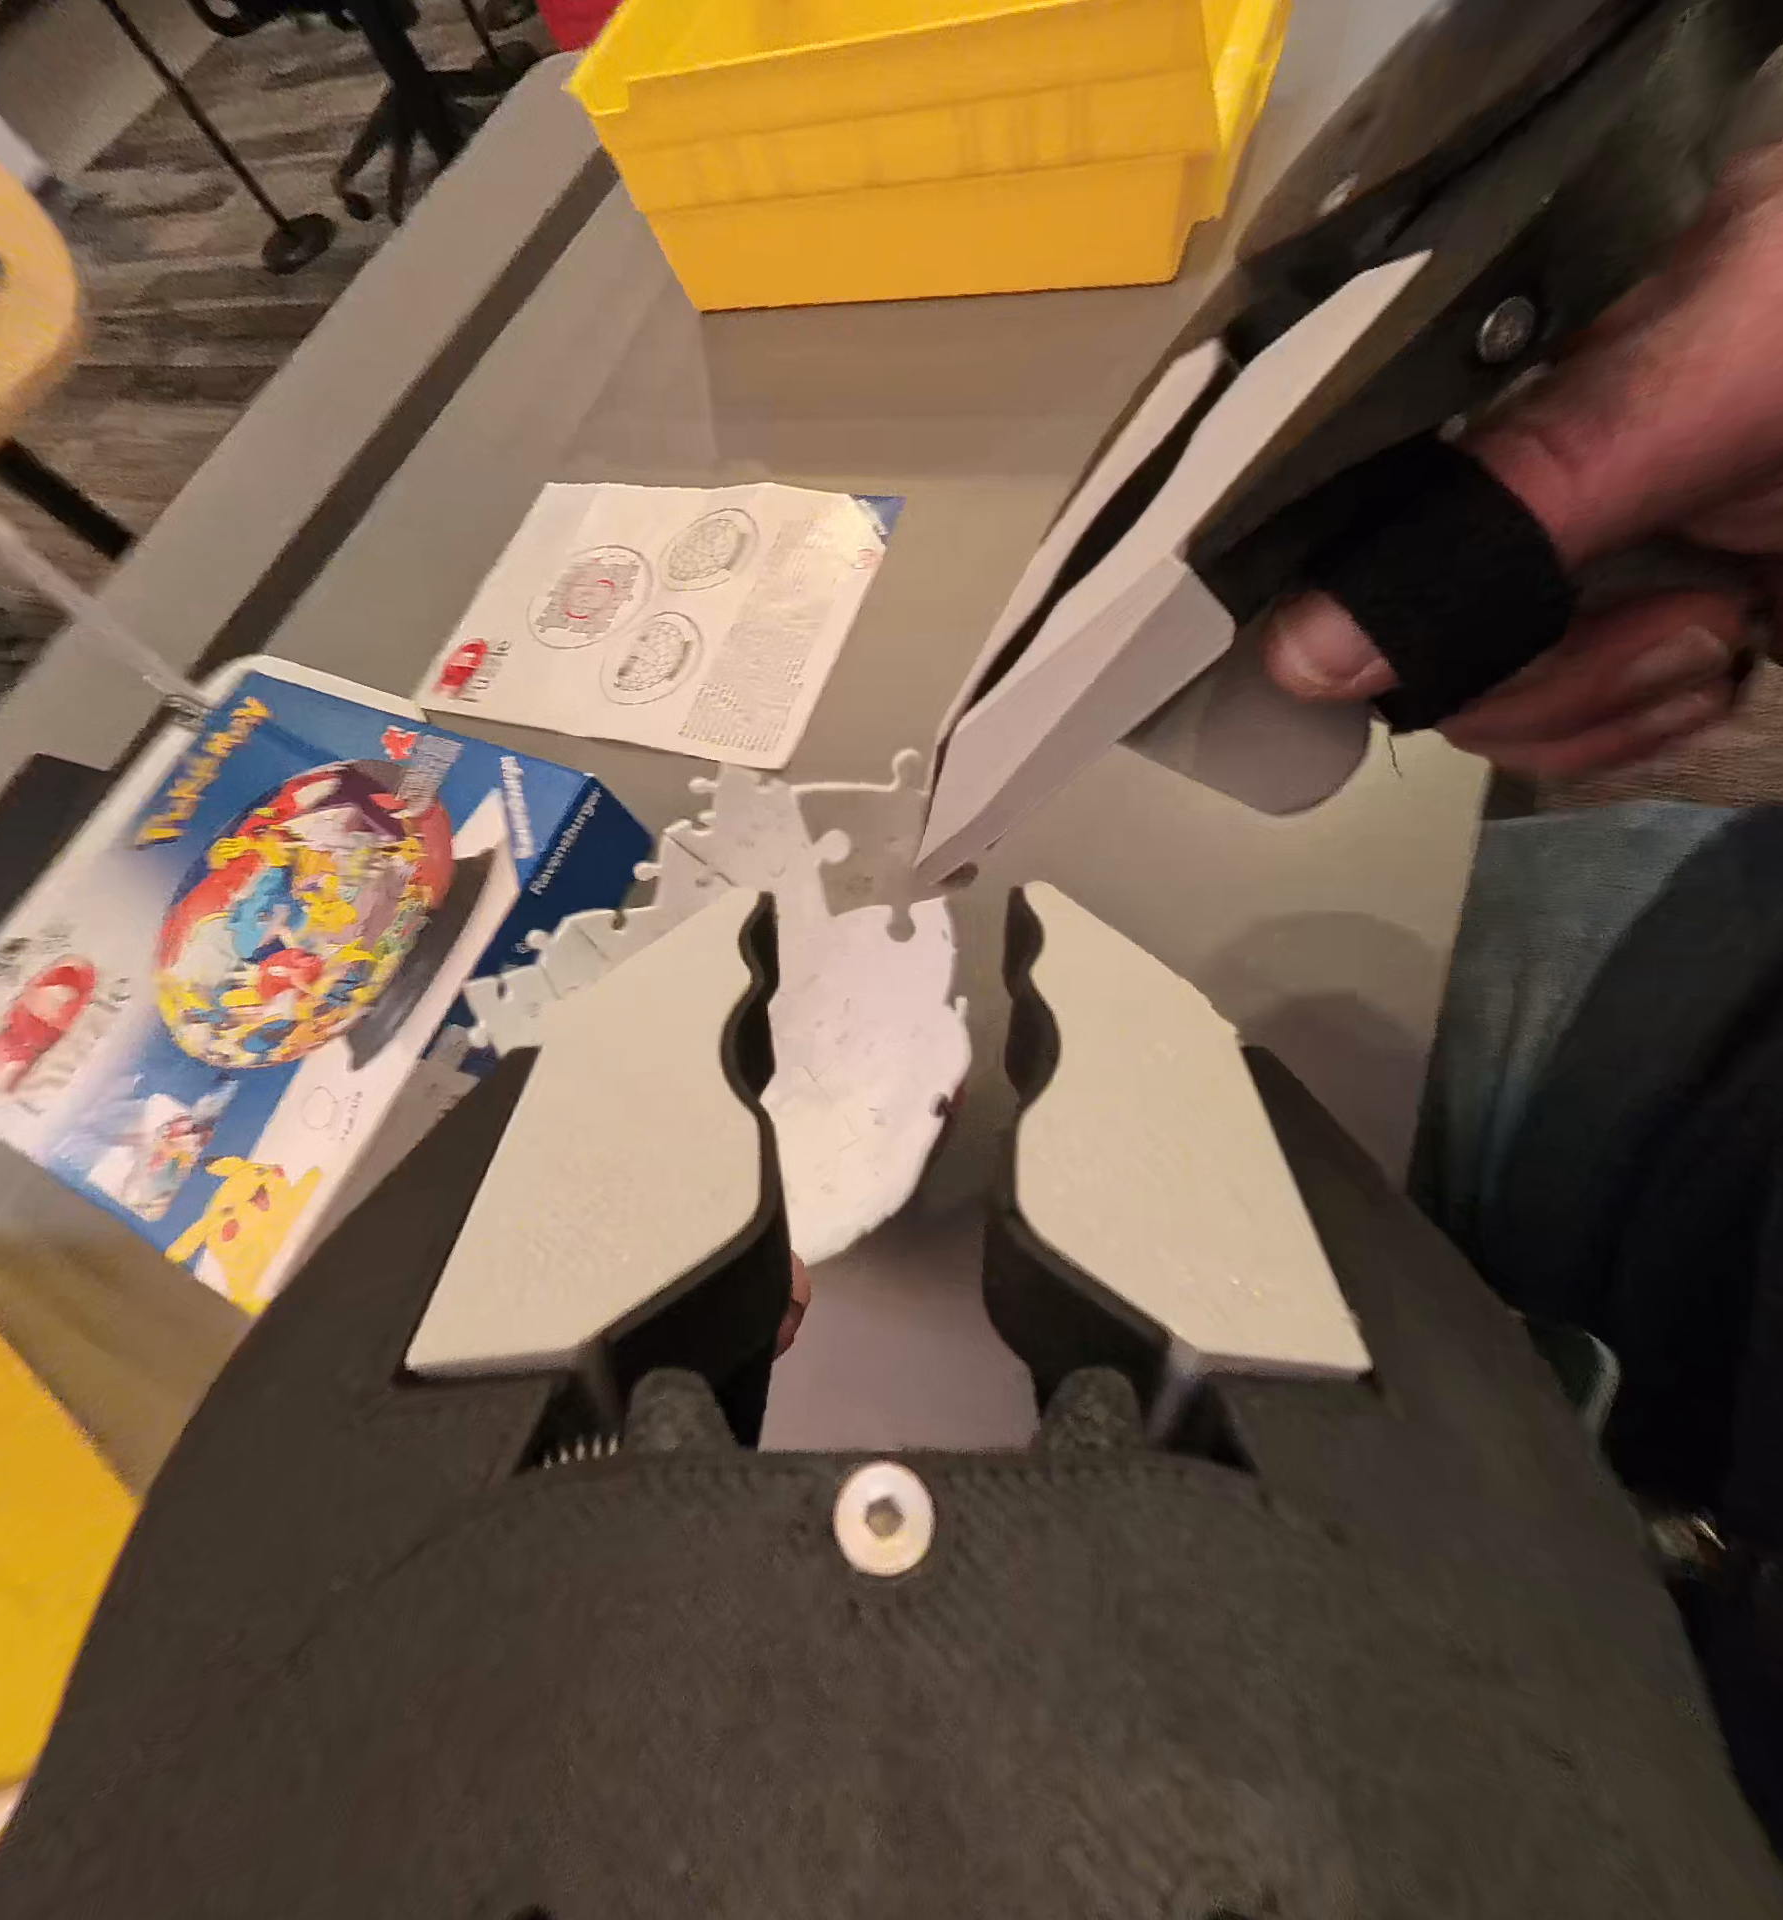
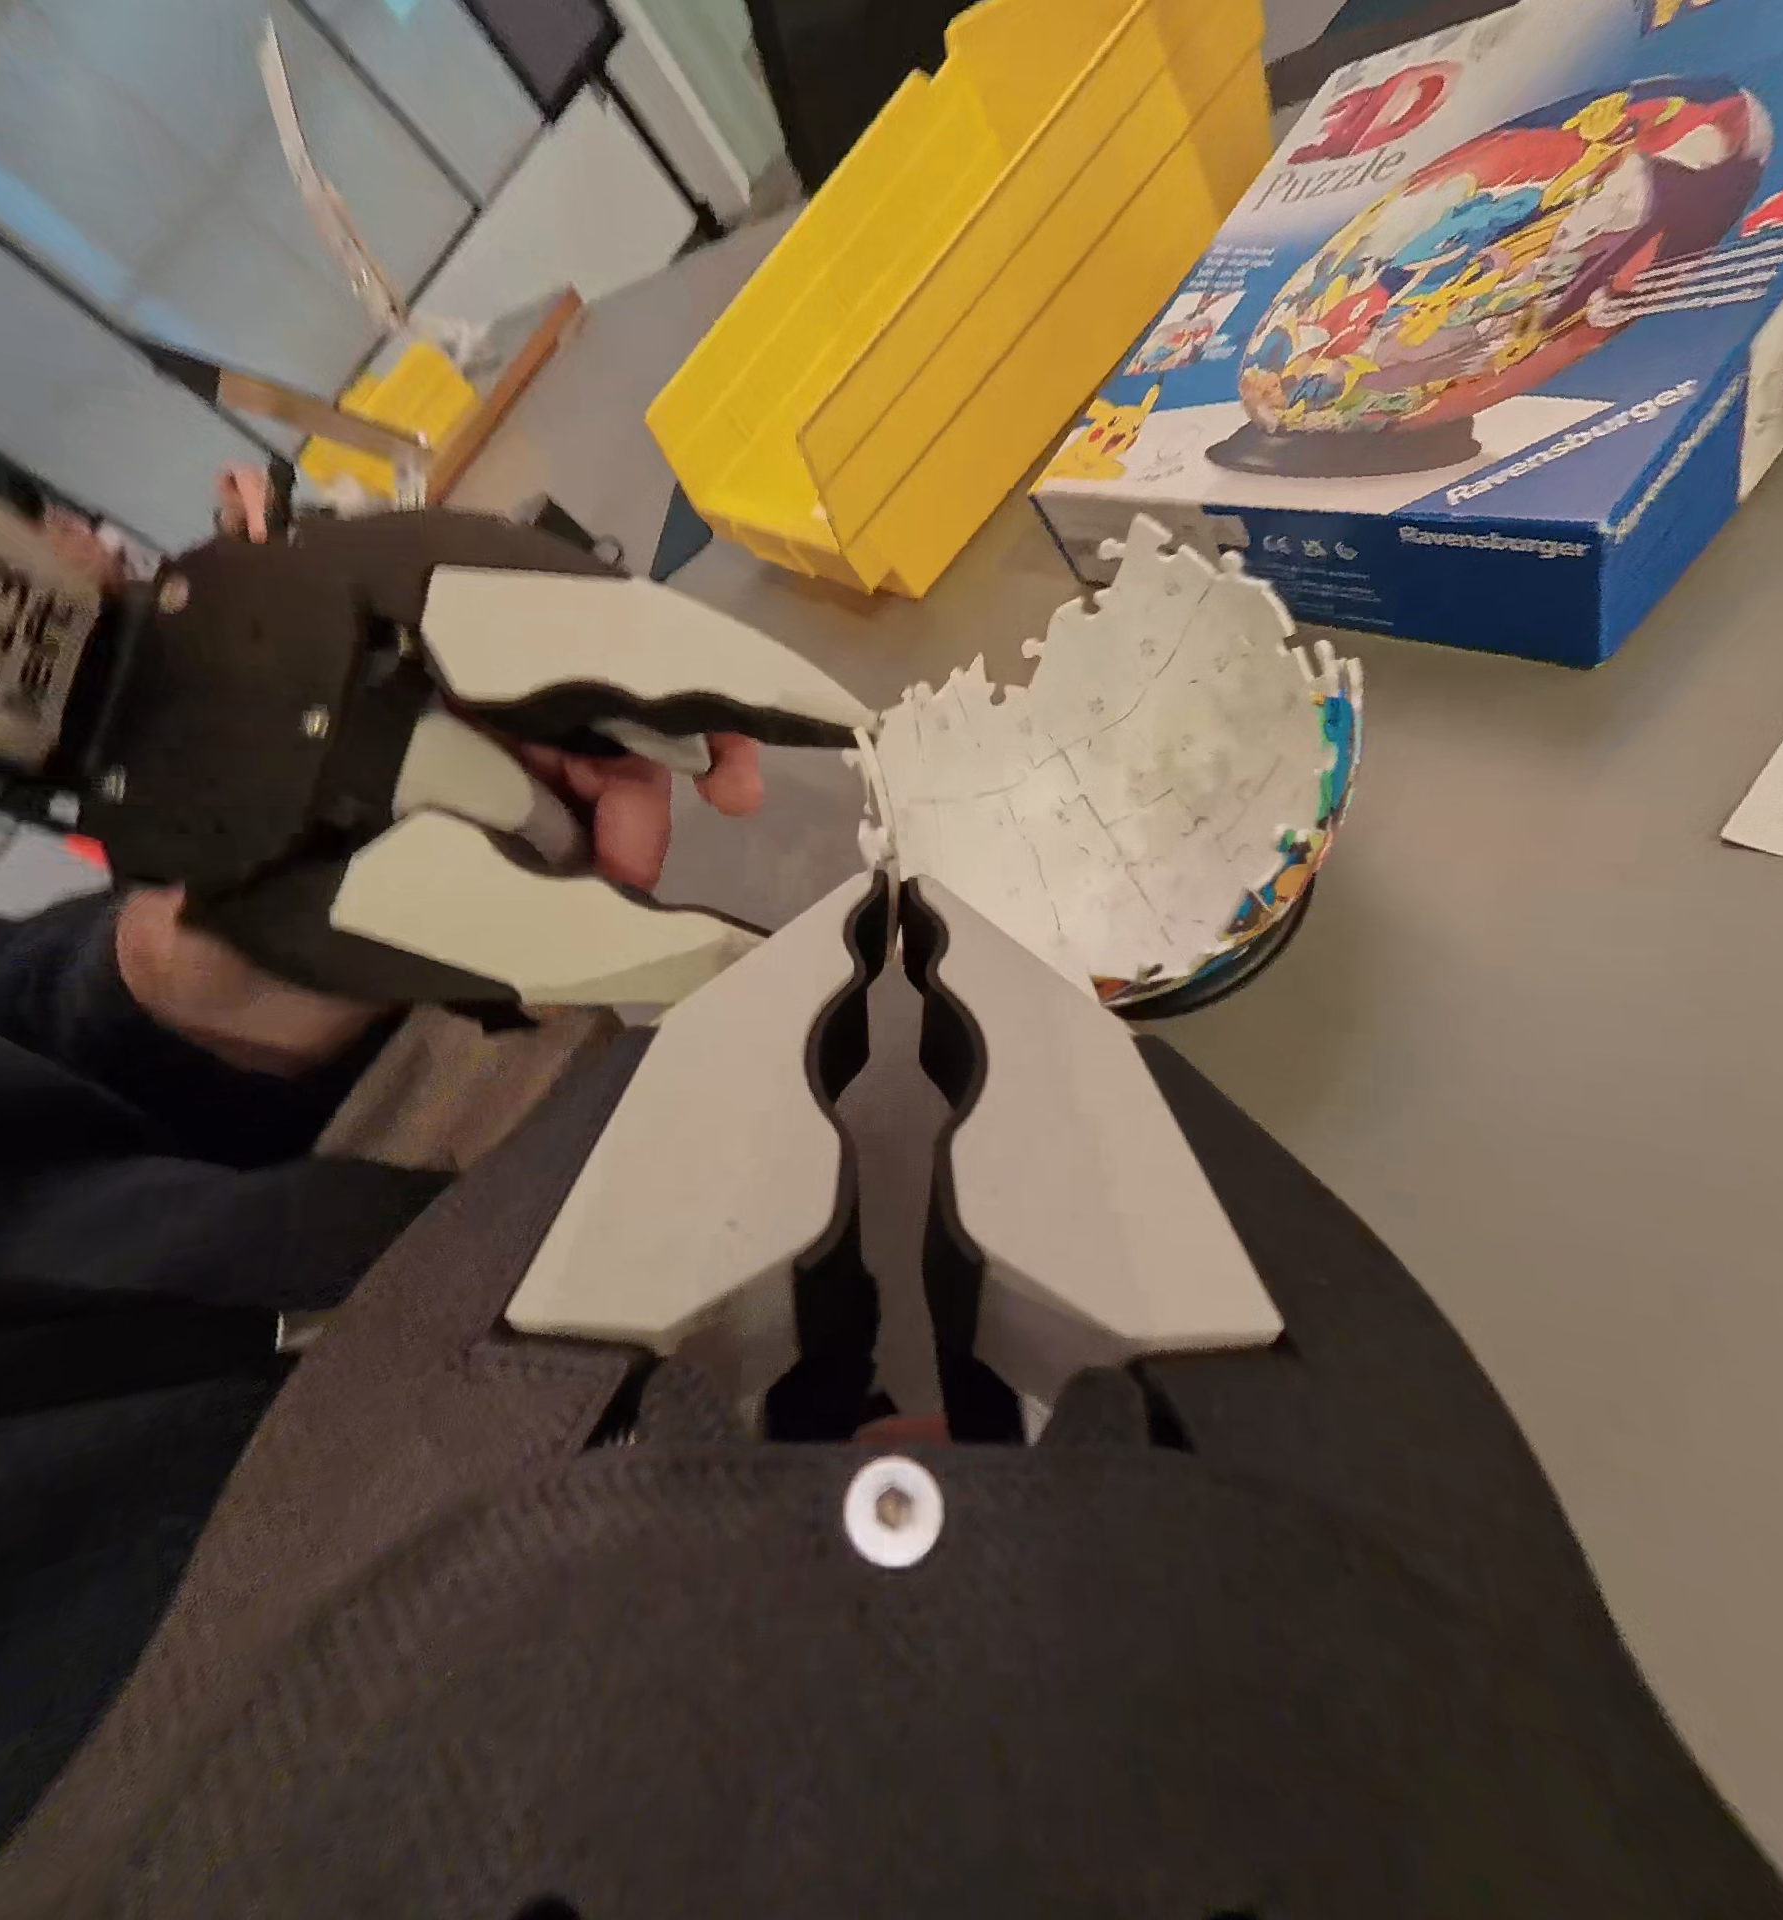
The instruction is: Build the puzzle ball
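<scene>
Puzzle ball [image 2: 1126, 790] half built at frame centre: open bowl, white inside, colourful outside, jagged tabbed rim, sitting on dark stand on grey desk [image 2: 1489, 1039]. Left tool [image 1: 887, 914] wide open around rim. Right tool [image 2: 892, 894] pinched nearly closed at rim edge; gripping piece or not, cannot tell. One blue box [image 2: 1489, 343], upper right; one leaflet [image 1: 658, 613]; two yellow bins [image 2: 970, 281] at top

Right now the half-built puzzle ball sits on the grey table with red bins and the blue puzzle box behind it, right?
Nearly. In the right wrist view the bins are yellow, not red. The half-built puzzle ball does sit on the grey table, with the blue puzzle box behind.
</scene>
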The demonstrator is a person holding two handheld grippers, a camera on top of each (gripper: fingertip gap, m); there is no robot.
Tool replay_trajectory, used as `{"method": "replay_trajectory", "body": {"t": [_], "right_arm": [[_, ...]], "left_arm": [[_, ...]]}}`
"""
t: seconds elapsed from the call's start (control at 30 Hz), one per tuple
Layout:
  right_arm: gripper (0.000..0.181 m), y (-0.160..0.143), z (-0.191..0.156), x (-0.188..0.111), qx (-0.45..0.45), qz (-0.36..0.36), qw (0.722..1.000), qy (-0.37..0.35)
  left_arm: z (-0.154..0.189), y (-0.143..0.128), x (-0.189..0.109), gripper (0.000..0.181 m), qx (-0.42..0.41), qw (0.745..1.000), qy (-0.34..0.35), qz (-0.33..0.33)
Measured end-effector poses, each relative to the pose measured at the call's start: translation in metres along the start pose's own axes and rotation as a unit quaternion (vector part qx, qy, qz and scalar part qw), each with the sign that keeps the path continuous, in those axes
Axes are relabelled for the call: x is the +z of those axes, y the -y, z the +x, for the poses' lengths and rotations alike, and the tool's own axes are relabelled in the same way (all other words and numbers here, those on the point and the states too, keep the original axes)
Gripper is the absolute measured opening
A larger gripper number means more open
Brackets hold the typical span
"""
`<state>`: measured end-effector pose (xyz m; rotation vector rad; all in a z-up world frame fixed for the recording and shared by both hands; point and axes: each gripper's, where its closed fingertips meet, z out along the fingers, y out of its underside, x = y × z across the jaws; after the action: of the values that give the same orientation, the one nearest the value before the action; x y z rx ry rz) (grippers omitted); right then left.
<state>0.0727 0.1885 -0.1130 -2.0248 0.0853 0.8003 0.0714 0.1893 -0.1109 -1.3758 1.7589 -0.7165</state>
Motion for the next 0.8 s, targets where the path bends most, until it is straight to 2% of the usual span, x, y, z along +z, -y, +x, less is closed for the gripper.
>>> {"method": "replay_trajectory", "body": {"t": [0.03,0.1,0.2,0.33,0.5,0.63,0.8], "right_arm": [[0.001,-0.003,-0.002,-0.001,-0.014,-0.017,1.0,0.007],[0.001,-0.009,-0.004,-0.002,-0.064,-0.059,0.996,0.007],[0.001,-0.016,-0.014,-0.002,-0.131,-0.118,0.984,0.025],[0.001,-0.021,-0.016,-0.001,-0.196,-0.16,0.967,0.015],[0.007,-0.015,-0.017,-0.004,-0.154,-0.107,0.982,0.021],[0.005,-0.013,-0.027,-0.006,-0.127,-0.064,0.989,0.046],[0.001,-0.013,-0.037,-0.007,-0.114,-0.043,0.99,0.068]], "left_arm": [[0.001,-0.002,-0.003,0.044,-0.012,1.0,-0.024,-0.003],[-0.005,-0.002,-0.008,0.045,-0.032,0.998,-0.047,0.007],[0.001,-0.001,-0.013,0.036,-0.015,0.995,-0.101,0.007],[0.017,-0.006,-0.009,0.009,0.013,0.991,-0.132,0.002],[0.022,-0.002,-0.013,0.002,-0.103,0.98,-0.161,0.047],[0.024,0.005,-0.021,0.002,-0.217,0.948,-0.215,0.094],[0.025,0.006,-0.027,0.005,-0.24,0.934,-0.242,0.108]]}}
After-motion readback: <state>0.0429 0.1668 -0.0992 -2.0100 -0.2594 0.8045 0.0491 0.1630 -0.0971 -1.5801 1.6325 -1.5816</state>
